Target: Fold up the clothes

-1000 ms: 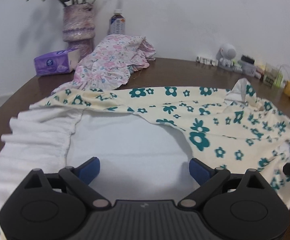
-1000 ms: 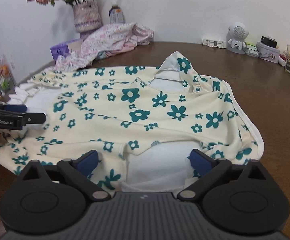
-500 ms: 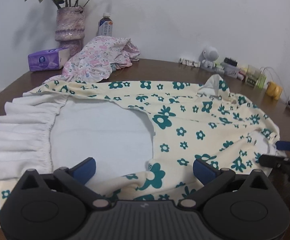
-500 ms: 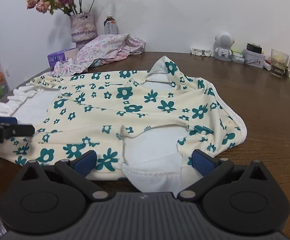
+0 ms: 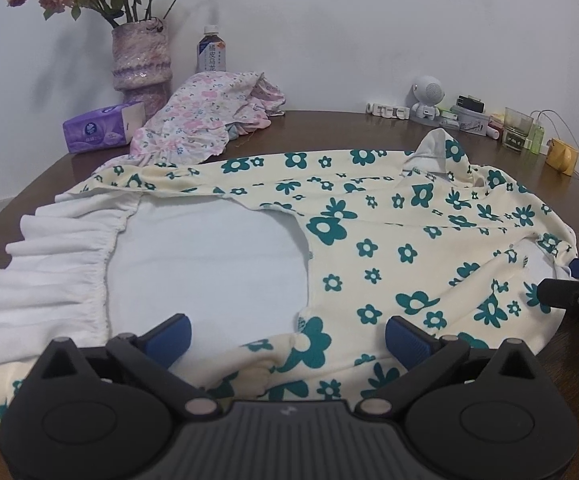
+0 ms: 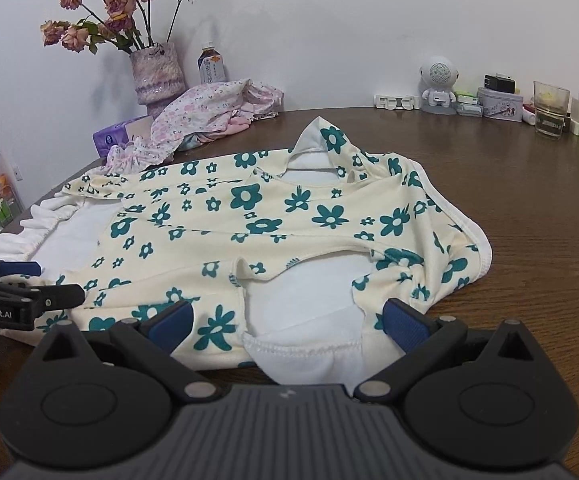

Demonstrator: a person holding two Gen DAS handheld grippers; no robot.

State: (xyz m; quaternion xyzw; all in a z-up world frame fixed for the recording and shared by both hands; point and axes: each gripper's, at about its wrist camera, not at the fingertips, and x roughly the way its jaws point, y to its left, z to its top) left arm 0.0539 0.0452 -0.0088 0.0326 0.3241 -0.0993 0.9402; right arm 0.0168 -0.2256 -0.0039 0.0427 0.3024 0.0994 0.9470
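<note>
We see the cream flowered garment [image 5: 389, 216] spread flat on the brown table [image 6: 509, 184], white ruffled hem at left, collar at far right. Left gripper [image 5: 287, 330]: jaws wide apart, holding nothing; the near hem lies between and under the blue pads, whether touching we cannot tell. Right gripper [image 6: 285, 320]: jaws equally wide, empty, straddling the white-lined near edge. A pink floral garment [image 5: 205, 120] sits just beyond the far-left edge. Bare table to the right; clutter [image 6: 501, 100] lines the wall, well apart.

Soft even light, sharp, fisheye-curved edges
</note>
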